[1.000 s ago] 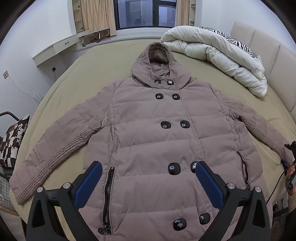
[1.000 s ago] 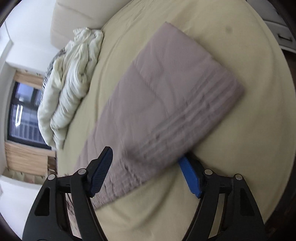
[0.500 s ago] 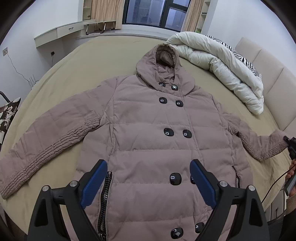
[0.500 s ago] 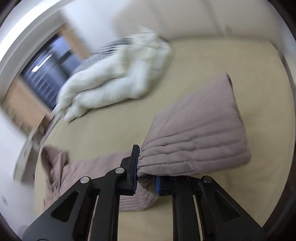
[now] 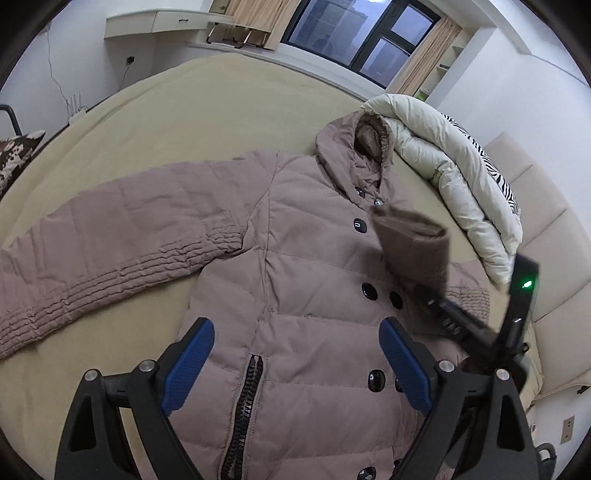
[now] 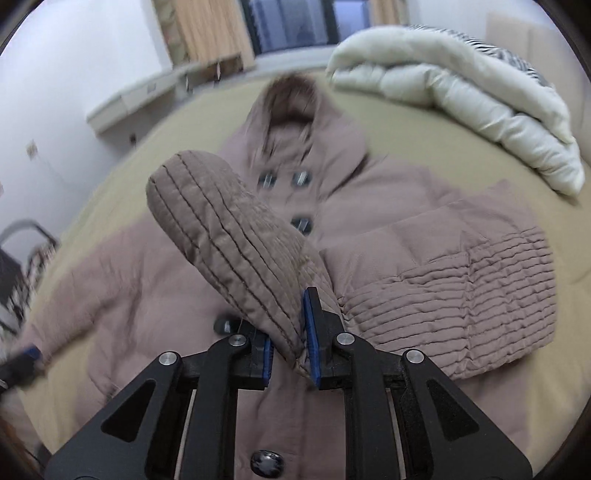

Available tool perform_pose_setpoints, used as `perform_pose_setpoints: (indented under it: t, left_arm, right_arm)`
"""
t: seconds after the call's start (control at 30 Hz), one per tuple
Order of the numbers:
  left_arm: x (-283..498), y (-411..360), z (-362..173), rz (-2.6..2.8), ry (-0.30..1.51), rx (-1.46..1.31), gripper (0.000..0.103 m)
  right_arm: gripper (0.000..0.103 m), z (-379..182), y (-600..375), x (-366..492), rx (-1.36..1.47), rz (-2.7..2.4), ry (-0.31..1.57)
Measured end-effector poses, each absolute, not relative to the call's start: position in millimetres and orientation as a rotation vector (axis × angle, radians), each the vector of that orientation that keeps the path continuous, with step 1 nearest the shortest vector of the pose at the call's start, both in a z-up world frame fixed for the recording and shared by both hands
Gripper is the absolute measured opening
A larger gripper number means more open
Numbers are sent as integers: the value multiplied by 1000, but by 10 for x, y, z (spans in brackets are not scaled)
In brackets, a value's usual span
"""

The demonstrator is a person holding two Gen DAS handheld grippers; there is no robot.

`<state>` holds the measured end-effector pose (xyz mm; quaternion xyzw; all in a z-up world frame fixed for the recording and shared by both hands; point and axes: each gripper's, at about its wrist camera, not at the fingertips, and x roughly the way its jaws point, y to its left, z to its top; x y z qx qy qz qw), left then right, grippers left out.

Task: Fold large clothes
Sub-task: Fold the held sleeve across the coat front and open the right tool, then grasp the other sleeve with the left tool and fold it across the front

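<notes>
A taupe quilted hooded coat (image 5: 295, 266) lies face up on the bed, black buttons down its front. Its left sleeve (image 5: 110, 236) is spread out flat to the left. My right gripper (image 6: 290, 354) is shut on the ribbed cuff of the right sleeve (image 6: 229, 236) and holds it raised over the coat's chest; the sleeve bends back on itself (image 6: 461, 280). In the left wrist view the right gripper (image 5: 424, 291) and the lifted cuff (image 5: 413, 240) hang over the coat's right side. My left gripper (image 5: 295, 365) is open and empty above the lower front, near the zip pocket (image 5: 243, 406).
A rolled white duvet (image 5: 450, 173) with a zebra-print pillow lies at the bed's far right, beside the padded headboard (image 5: 546, 236). A wall shelf (image 5: 155, 22) and a window are beyond the bed. A patterned chair cushion (image 5: 18, 155) is at the left edge.
My right gripper has carried the right sleeve's cuff up and inward, from the bed's right edge to above the coat's chest. My left gripper stays open and has swung to the left.
</notes>
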<state>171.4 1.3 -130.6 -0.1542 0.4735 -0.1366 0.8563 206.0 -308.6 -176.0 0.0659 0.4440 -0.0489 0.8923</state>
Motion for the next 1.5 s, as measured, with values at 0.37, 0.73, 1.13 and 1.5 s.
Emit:
perform_pose_setpoints:
  t: [0.37,0.73,1.13,1.5]
  left_arm:
    - [2321,-448,-1570,-431,1089,-466,93]
    - [2478,-859,-1805,-479,1196,-405,91]
    - [2858,-1049,-1908,-464,1228,-382,20]
    - [3428,135,-1284,-239,983,-462,19]
  right_arm:
    - [44,-1915,-2564,1611,-180,-50,854]
    - [101,-1657,-2992,707,235,10,838]
    - [99,-1857,-4339,246,996,33,725]
    - [99,-2011,-4861,672,1457,89,566]
